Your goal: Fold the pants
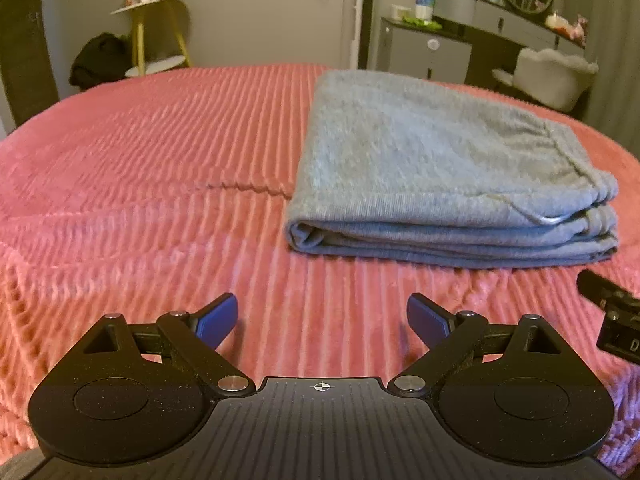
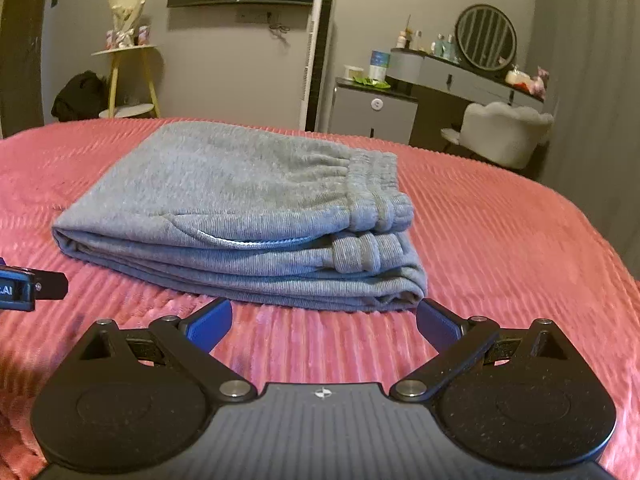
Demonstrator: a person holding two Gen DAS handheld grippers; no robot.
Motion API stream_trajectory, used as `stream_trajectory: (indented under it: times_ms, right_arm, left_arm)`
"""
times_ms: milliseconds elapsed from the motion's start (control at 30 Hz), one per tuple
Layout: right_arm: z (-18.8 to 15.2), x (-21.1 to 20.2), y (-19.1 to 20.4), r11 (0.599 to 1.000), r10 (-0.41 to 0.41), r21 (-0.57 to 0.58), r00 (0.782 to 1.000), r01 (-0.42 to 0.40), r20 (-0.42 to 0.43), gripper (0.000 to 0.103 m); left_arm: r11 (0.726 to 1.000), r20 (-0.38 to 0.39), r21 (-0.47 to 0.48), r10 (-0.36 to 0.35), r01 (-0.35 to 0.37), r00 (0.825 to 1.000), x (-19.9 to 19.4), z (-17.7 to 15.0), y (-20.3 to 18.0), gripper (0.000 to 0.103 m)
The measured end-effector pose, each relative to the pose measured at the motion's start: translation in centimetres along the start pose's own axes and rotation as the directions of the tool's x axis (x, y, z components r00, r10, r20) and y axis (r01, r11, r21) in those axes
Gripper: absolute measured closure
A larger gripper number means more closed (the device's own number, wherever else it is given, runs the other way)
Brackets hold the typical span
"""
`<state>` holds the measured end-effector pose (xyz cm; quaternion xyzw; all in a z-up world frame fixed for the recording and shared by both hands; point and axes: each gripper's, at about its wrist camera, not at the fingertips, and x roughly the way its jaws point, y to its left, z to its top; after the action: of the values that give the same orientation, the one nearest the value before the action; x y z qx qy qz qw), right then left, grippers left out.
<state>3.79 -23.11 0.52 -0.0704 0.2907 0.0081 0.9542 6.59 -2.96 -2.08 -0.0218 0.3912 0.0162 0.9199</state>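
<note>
Pants (image 2: pixel 240 216): folded into a stacked grey bundle on the pink bedspread (image 1: pixel 140 152), apparently finished.
Left gripper (image 1: pixel 322 320): spread wide, empty, just short of the pants.
Right gripper (image 2: pixel 324 320): likewise, beside the bundle's near edge.

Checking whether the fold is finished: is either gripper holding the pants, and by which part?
Nothing is held. The left gripper and right gripper are open, short of the folded grey pants.
</note>
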Motion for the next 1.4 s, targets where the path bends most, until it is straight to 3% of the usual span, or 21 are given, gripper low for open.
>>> stream_trajectory:
  times_ms: [100,433,1400]
  right_arm:
    - [0.6,0.5,0.4,0.999,-0.036,-0.007,0.999,0.036,-0.018,0.004]
    - [0.5,1.2,-0.4,0.997,0.055,0.046,0.998,-0.054,-0.008,0.004]
    - [-0.1,1.4,-0.8,0.998,0.054,0.026,0.999,-0.054,-0.008,0.004]
  left_arm:
    - [1.000,-0.005,0.008,-0.003,0.003,1.000,0.5,0.0,-0.2,0.008]
    - [1.000,-0.040,0.019,-0.014,0.015,0.999,1.3,-0.2,-0.3,0.008]
    - [1.000,-0.057,0.021,-0.013,0.015,0.998,1.5,-0.3,-0.5,0.008]
